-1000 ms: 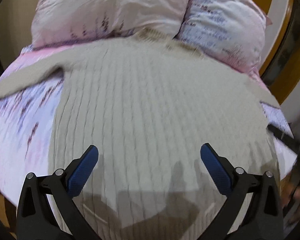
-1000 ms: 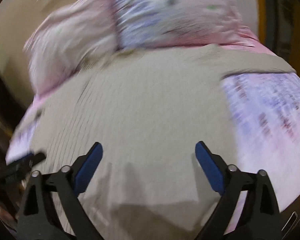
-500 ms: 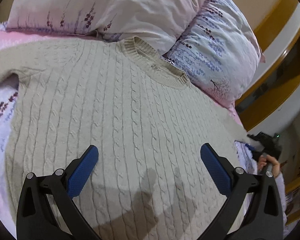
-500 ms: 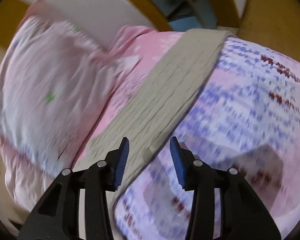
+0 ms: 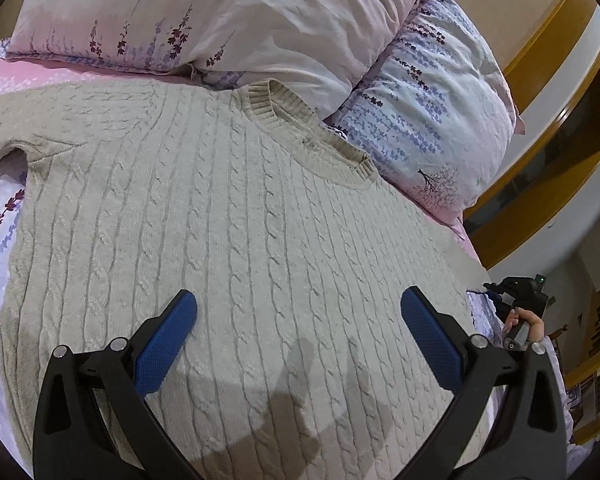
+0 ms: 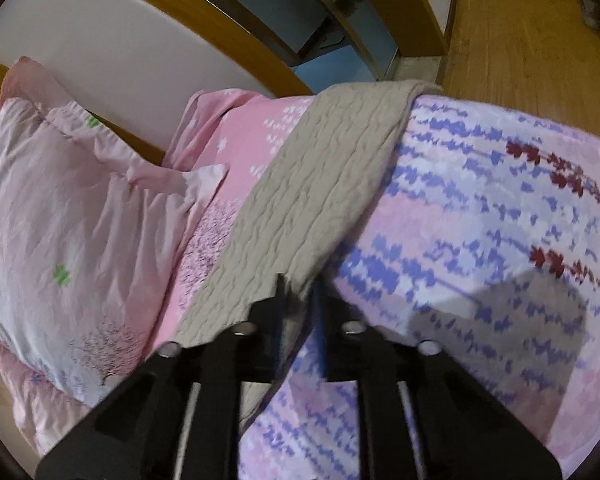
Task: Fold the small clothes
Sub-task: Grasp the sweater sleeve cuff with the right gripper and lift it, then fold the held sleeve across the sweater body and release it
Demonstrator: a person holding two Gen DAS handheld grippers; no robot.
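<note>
Both tools are mine, and they stand very differently around the sweater (image 5: 236,248), which lies flat and face up on the bed sheet (image 6: 500,240) with its collar (image 5: 304,128) touching the pillows (image 5: 220,20). On my right, the right gripper (image 6: 300,292) has its fingers drawn together on the near edge of the sweater's sleeve (image 6: 324,184), pinching the knit where the sleeve leaves the body; I judge it a real grip, though blur hides the pad contact. From that pinch the sleeve runs straight away from the tool, its long axis pointing toward the far edge of the bed, where the cuff end drapes over the side. Everything in the coming move turns on this: the sleeve lies outward from the sweater's body, so folding it means carrying the pinched part back across, toward the collar line and over the chest. My left gripper (image 5: 300,312) hangs over the lower chest of the sweater with its blue fingers (image 5: 168,340) spread wide and holding nothing. It is well apart from that sleeve, so the right hand (image 5: 520,324), seen just past the sweater's side, is the nearer one. The other sleeve stretches off past the sweater's opposite shoulder, nearer the left tool.
</note>
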